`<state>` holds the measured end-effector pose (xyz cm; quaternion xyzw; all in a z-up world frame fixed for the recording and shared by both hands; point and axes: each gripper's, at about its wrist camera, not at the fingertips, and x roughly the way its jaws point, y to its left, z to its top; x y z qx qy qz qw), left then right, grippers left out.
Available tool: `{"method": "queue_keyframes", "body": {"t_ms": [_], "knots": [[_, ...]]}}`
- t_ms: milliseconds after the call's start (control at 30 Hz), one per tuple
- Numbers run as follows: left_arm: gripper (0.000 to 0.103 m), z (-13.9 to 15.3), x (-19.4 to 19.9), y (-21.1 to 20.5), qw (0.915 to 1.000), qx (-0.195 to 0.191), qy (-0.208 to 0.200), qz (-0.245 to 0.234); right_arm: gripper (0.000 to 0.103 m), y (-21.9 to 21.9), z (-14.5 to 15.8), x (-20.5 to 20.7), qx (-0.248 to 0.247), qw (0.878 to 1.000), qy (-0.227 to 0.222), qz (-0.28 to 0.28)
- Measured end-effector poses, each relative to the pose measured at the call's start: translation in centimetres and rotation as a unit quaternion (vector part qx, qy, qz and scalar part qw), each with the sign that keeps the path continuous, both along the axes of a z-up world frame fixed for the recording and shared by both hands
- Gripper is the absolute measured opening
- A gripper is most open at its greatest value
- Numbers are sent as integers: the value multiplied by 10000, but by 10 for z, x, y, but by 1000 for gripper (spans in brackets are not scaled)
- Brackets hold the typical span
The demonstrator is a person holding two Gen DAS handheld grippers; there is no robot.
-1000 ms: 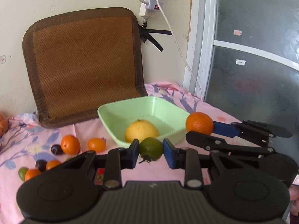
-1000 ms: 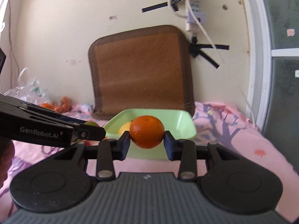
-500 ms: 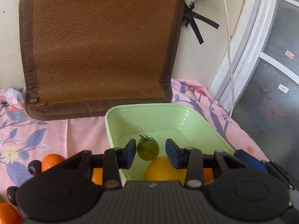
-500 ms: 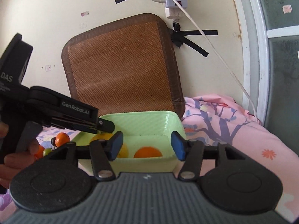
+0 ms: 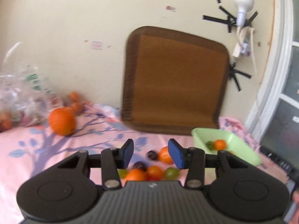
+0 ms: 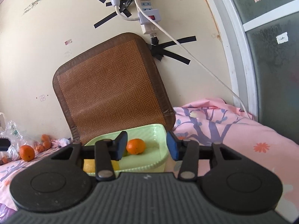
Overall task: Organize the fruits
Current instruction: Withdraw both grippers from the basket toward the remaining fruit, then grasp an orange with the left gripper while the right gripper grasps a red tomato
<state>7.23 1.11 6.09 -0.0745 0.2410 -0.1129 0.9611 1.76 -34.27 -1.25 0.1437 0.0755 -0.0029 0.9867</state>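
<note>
Fruits: round glossy orange mandarin (image 6: 135, 146), yellow lemon (image 6: 89, 165), green tomato (image 5: 209, 144) inside pale green plastic tub (image 6: 149, 165). Left claw (image 5: 151, 154) apart, empty. Right claw (image 6: 146, 146) empty, closing.

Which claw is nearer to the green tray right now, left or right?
Right. The right claw hovers directly over the green tray, its jaws closing on nothing. The left claw is off to the tray's side, above the loose fruit on the cloth.
</note>
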Motion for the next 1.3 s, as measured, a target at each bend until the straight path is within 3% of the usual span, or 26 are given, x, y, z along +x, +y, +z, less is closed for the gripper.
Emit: {"method": "queue_keyframes", "body": {"t_ms": [133, 300, 433, 500, 667, 833, 967, 1067, 1200, 1300], "knots": [[42, -23, -18, 25, 9985, 379, 279, 278, 38, 6, 2, -6, 12, 9999, 105, -82], [42, -42, -16, 34, 9983, 204, 530, 132, 38, 47, 9, -19, -60, 9962, 430, 751], [42, -49, 3, 33, 9960, -347, 793, -218, 39, 111, 11, -13, -796, 9752, 935, 1841], [42, -50, 13, 25, 9955, -359, 828, -274, 39, 143, 12, -5, -1211, 9616, 1072, 2216], [44, -59, 34, 13, 9924, -441, 1108, -295, 39, 187, 8, 31, -1577, 9440, 1319, 2581], [35, -64, 43, 15, 9911, -639, 1125, -304, 39, 209, -1, 56, -1670, 9310, 1630, 2806], [33, -65, 38, 23, 9907, -757, 1086, -313, 39, 215, -8, 71, -1583, 9298, 1780, 2807], [33, -63, 23, 28, 9911, -754, 1036, -369, 31, 209, -8, 67, -1372, 9335, 1742, 2817], [33, -61, -4, 29, 9873, -993, 1071, -628, 31, 185, -3, 31, -1260, 9451, 1447, 2645], [33, -59, -24, 10, 9855, -929, 1006, -1005, 31, 157, -6, -6, -1315, 9551, 1314, 2306]]}}
